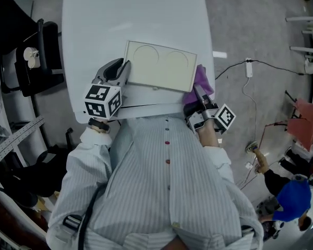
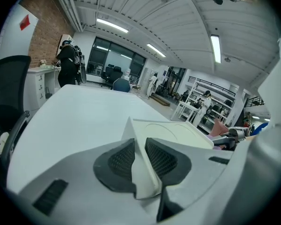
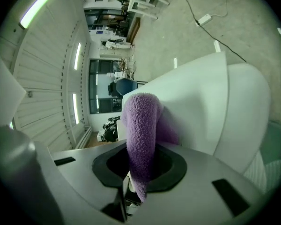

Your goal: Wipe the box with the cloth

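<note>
**Item: box** [image 1: 159, 66]. Flat, rectangular, cream-white. Two circle outlines sit side by side on its lid. It lies on the table just ahead of both pairs of jaws, with its near left corner reaching back between the left pair.

**Left gripper** [image 2: 139, 149]. The jaws stand narrowly apart and are closed on the box's thin corner. The ribbed dark pads [image 2: 122, 161] press on it from both sides. The rest of the lid [image 2: 173, 130] spreads out ahead of the jaws and to their right.

**Right gripper** [image 3: 139, 165]. The jaws are closed on the cloth [image 3: 141, 130], a purple, nubbly terry. It rises from between the pads and folds over just ahead of them. In the head view the cloth [image 1: 204, 79] touches the box's right end, directly beyond the jaw tips [image 1: 198, 95].

**Surface: table** [image 1: 120, 14]. White and smooth, with rounded corners. It extends well beyond the jaws.

**Room.** The floor is grey, with a cable and a power strip [image 1: 249, 66] to the right of the table. A black chair [image 1: 36, 56] stands to its left. The left gripper view shows a brick wall [image 2: 42, 41], ceiling strip lights [image 2: 215, 46] and a person standing at a far desk [image 2: 68, 62].
</note>
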`<control>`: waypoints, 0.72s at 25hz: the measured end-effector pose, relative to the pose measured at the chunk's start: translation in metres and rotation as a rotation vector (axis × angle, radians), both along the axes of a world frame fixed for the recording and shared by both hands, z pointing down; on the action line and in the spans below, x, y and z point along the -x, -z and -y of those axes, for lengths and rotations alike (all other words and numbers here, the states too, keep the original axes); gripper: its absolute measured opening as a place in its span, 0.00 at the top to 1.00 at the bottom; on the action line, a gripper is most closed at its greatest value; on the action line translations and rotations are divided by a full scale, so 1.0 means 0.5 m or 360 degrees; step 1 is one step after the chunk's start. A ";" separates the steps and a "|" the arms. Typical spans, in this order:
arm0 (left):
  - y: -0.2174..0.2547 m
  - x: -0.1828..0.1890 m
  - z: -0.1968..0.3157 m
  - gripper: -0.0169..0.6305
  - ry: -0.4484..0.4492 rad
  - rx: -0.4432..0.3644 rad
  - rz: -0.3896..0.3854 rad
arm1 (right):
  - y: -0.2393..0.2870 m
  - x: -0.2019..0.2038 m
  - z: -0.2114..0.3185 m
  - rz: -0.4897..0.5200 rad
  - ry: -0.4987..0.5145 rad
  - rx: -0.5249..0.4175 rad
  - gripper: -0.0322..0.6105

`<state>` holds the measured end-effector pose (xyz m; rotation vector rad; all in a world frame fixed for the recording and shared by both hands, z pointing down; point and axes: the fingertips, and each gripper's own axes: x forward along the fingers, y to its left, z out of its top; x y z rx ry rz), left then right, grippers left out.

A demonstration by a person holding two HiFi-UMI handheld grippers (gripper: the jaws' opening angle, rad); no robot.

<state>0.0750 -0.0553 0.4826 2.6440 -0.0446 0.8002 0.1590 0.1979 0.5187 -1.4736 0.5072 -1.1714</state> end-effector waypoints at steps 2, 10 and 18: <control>0.001 0.004 0.000 0.87 -0.0016 -0.0005 0.0009 | -0.002 0.017 -0.010 0.0042 -0.0135 0.0007 0.85; 0.003 0.004 -0.002 0.87 -0.0047 0.0018 0.0014 | -0.010 0.056 -0.038 0.0164 -0.0729 0.0009 0.85; 0.004 0.000 -0.005 0.87 -0.0034 0.0031 0.0025 | -0.016 -0.009 -0.023 0.0087 -0.0852 -0.0091 0.85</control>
